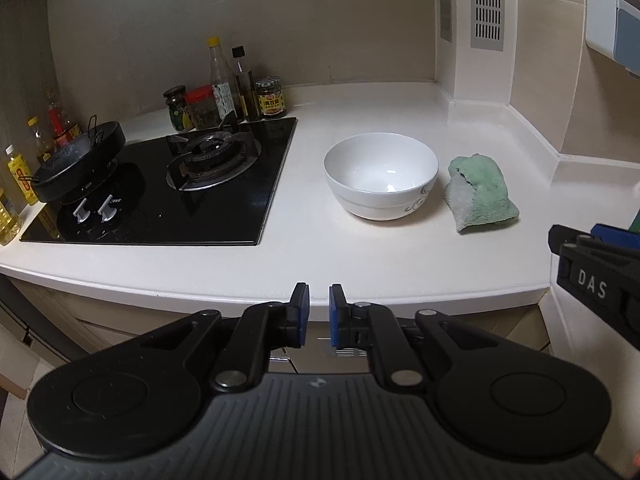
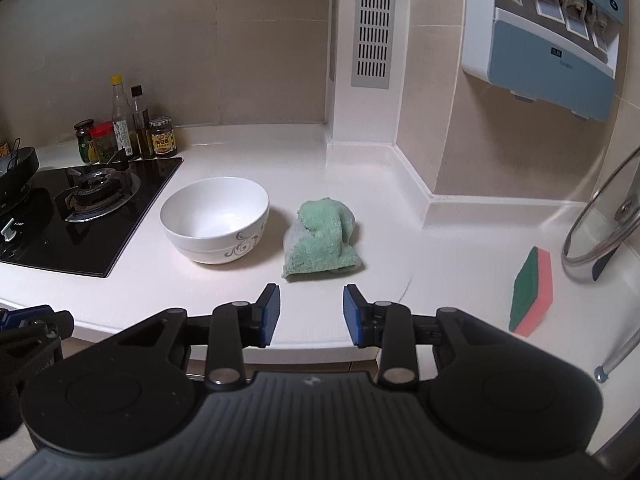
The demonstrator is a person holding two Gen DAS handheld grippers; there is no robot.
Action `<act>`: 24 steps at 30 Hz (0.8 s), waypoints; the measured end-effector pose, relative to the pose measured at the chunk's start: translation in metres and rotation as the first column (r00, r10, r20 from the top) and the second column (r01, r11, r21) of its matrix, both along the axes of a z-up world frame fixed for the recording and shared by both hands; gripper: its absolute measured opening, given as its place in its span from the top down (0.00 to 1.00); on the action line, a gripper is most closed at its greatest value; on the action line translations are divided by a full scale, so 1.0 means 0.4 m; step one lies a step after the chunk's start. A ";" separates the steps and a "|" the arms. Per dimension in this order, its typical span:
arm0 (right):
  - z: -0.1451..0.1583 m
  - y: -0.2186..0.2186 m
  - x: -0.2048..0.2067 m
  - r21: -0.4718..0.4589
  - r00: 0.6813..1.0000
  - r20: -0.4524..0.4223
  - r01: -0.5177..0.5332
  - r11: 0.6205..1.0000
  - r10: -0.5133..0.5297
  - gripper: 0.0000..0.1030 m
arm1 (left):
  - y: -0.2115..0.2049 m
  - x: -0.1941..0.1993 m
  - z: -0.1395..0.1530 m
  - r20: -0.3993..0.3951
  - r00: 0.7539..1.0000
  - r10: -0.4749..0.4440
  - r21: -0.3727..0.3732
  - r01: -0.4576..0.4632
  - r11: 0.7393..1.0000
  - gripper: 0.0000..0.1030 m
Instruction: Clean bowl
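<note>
White bowl sits upright on the white countertop, between the hob and the cloth. Glossy glaze, round deep shape, grey scroll pattern on the outer wall near the base. Inside looks plain white with a few light reflections; we can't tell if there's any residue.

Just right of it, near but apart, a crumpled green cloth, folded over itself with a paler grey-green underside showing.

Left of the bowl is the black glass hob with a gas burner; a black pan is on the far left side. Sauce bottles and jars stand against the wall behind it.

Far right on the counter: a green-and-pink sponge, and a glass lid leaning beside it.

Our left gripper hovers at the counter's front edge, pads a narrow gap apart, holding nothing. Our right gripper hovers in front of the cloth, pads spread wide, holding nothing.
</note>
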State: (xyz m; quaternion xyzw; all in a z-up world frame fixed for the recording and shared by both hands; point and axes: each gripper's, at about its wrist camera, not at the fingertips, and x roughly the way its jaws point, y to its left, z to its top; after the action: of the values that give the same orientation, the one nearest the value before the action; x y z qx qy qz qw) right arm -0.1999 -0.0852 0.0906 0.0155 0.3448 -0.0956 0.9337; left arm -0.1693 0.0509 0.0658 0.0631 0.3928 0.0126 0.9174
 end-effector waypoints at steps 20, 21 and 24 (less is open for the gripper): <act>-0.020 0.004 0.102 -0.010 0.999 0.003 -0.046 0.999 0.046 0.71 | -0.017 0.084 -0.024 -0.005 1.000 0.031 -0.017 -0.031 0.999 0.89; -0.020 0.002 0.104 -0.010 0.999 0.002 -0.046 0.999 0.046 0.71 | -0.018 0.086 -0.025 -0.005 0.999 0.032 -0.016 -0.032 0.999 0.89; -0.024 -0.005 0.107 -0.005 0.999 -0.003 -0.044 0.999 0.044 0.71 | -0.020 0.092 -0.028 -0.004 0.999 0.032 -0.013 -0.032 0.999 0.89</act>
State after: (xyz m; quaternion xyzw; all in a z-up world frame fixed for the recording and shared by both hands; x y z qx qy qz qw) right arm -0.1572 -0.0872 0.0811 0.0055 0.3462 -0.0757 0.9351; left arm -0.1326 0.0429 0.0546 0.0511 0.3956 0.0247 0.9167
